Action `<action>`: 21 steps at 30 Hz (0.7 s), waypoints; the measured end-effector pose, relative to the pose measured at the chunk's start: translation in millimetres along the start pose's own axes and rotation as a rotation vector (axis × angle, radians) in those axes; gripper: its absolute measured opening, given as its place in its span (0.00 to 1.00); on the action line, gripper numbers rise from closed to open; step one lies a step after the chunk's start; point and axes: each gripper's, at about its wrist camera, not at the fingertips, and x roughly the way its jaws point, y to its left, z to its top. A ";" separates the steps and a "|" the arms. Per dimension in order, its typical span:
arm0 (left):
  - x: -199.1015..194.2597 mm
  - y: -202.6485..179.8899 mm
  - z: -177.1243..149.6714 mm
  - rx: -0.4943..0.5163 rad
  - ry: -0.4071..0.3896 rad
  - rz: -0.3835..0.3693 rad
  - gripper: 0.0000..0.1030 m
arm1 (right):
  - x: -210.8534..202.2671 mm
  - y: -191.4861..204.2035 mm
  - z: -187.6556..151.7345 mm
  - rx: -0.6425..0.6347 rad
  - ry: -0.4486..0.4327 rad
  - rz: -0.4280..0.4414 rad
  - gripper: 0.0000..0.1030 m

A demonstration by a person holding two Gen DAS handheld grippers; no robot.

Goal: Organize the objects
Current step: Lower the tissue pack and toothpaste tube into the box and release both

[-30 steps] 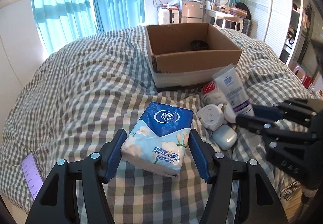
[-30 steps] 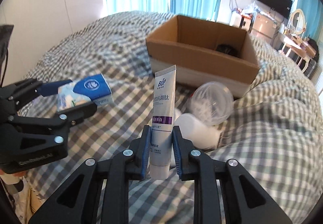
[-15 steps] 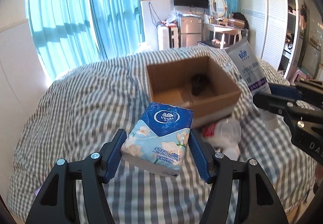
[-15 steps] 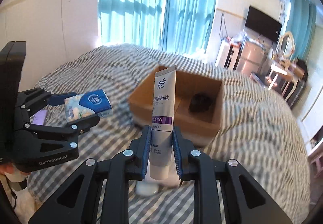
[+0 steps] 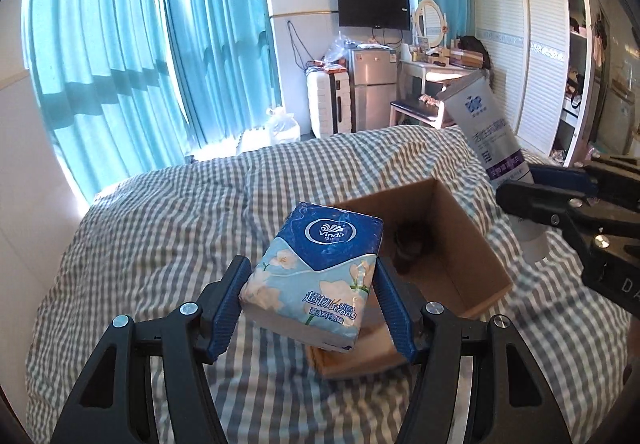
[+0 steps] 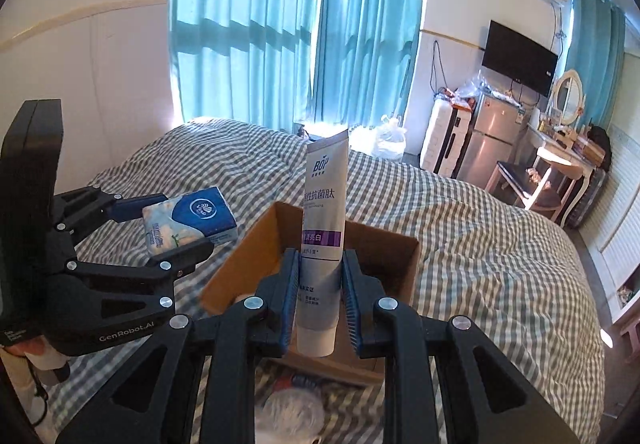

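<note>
Tissue pack (image 5: 316, 278) sits clamped between the blue pads of the left hand-held gripper (image 5: 312, 304), held in the air above the near-left corner of the box (image 5: 468, 244). Its dark blue end with the white logo points away from the camera, and its pale floral end is nearest the fingers. In the right wrist view the same pack (image 6: 190, 222) shows at the left, gripped by the left hand-held gripper (image 6: 176, 224) beside the box's left wall.

The right hand-held gripper (image 6: 320, 300) is closed narrowly on a tube (image 6: 322, 240), pinching it on its lower part just above the white cap. The tube stands nearly upright with its crimped end at the top, and it hangs over the box (image 6: 248, 264). From the left wrist view the tube (image 5: 486, 135) leans to the left, and the right hand-held gripper (image 5: 536, 183) reaches in from the right edge, above the box's right side.

The box is open cardboard and rests on a bed (image 5: 168, 228) covered in a grey and white checked quilt. A dark item (image 5: 412, 240) lies on the box floor; what it is cannot be told. Blurred things (image 6: 292, 400) lie on the quilt just in front of the box, under the right hand-held gripper.
</note>
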 end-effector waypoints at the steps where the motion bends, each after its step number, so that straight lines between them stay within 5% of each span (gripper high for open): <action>1: 9.5 0.1 3.2 0.000 0.005 -0.004 0.62 | 9.6 -4.6 2.6 0.013 0.010 0.009 0.20; 11: 101.4 -12.0 -4.9 0.015 0.136 -0.044 0.62 | 110.0 -42.0 -10.5 0.071 0.143 0.054 0.20; 21: 136.9 -27.7 -21.1 0.060 0.180 -0.048 0.62 | 144.6 -44.9 -52.4 0.078 0.231 0.101 0.21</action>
